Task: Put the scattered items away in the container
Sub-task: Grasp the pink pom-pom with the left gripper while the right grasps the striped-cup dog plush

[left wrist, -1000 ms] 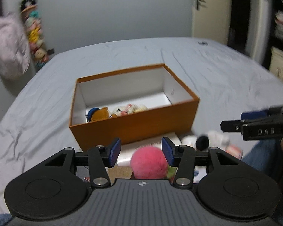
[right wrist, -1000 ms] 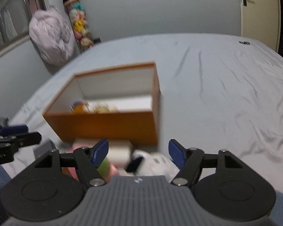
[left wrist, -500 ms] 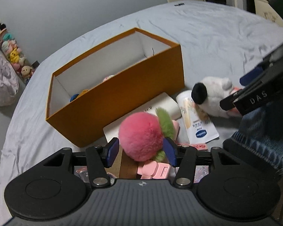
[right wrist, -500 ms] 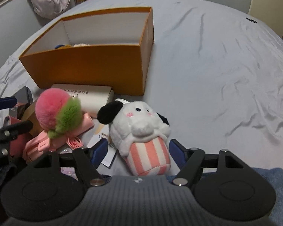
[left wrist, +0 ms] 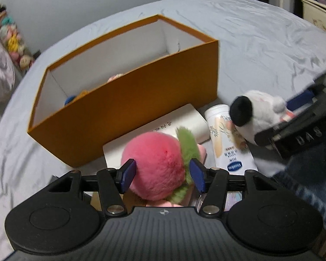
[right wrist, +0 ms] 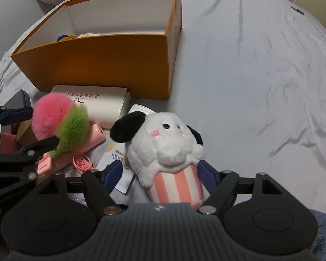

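An orange box (left wrist: 141, 100) (right wrist: 97, 61) stands open on the bed with small plush toys inside. In front of it lies a pink pompom peach with a green leaf (left wrist: 156, 165) (right wrist: 54, 117); it sits between the fingers of my left gripper (left wrist: 162, 175) (right wrist: 41, 128), whose jaws are opening. A white plush dog in a pink-striped cup (right wrist: 169, 152) (left wrist: 254, 113) lies between the fingers of my right gripper (right wrist: 160, 176) (left wrist: 293, 130). Those jaws are also opening, and the pads stand just off the cup.
A white flat box (left wrist: 184, 119) (right wrist: 102, 106), a lotion tube (left wrist: 226, 150) (right wrist: 119, 158) and a pink clip with a round tag (right wrist: 95, 134) lie under and beside the toys. A person's jeans-clad leg (left wrist: 304, 184) is at the right. Grey sheet (right wrist: 250, 65) spreads beyond.
Both grippers have come down and tipped toward the pile. The pompom and the plush dog now sit between the wider jaws, and the box has slid up the views.
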### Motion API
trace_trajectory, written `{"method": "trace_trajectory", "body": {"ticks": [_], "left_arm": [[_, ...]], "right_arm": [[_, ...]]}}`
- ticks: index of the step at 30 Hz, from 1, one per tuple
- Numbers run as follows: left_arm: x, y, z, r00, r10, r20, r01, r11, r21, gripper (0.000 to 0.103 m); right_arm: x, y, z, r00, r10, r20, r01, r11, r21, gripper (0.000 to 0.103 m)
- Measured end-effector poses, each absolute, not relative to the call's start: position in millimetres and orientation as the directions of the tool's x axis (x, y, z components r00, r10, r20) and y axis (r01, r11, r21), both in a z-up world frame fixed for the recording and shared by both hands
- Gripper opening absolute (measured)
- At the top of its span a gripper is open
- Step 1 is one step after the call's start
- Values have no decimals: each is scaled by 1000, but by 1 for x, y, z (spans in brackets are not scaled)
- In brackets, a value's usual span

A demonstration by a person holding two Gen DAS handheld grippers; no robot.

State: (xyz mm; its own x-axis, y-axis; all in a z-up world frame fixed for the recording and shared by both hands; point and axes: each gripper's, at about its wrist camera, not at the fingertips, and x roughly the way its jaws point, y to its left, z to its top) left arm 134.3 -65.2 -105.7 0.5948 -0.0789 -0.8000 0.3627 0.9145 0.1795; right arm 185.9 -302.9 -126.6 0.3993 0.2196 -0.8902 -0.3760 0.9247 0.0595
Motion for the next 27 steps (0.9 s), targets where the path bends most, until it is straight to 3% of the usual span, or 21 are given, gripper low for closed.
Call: {"method": "trace_trajectory", "body": {"ticks": [27], "left_arm": [[175, -45, -137, 480, -163, -862, 279, 960, -26, 71]], "right_arm": [[217, -304, -159, 249, 215, -944, -239, 959, 155, 77]]}}
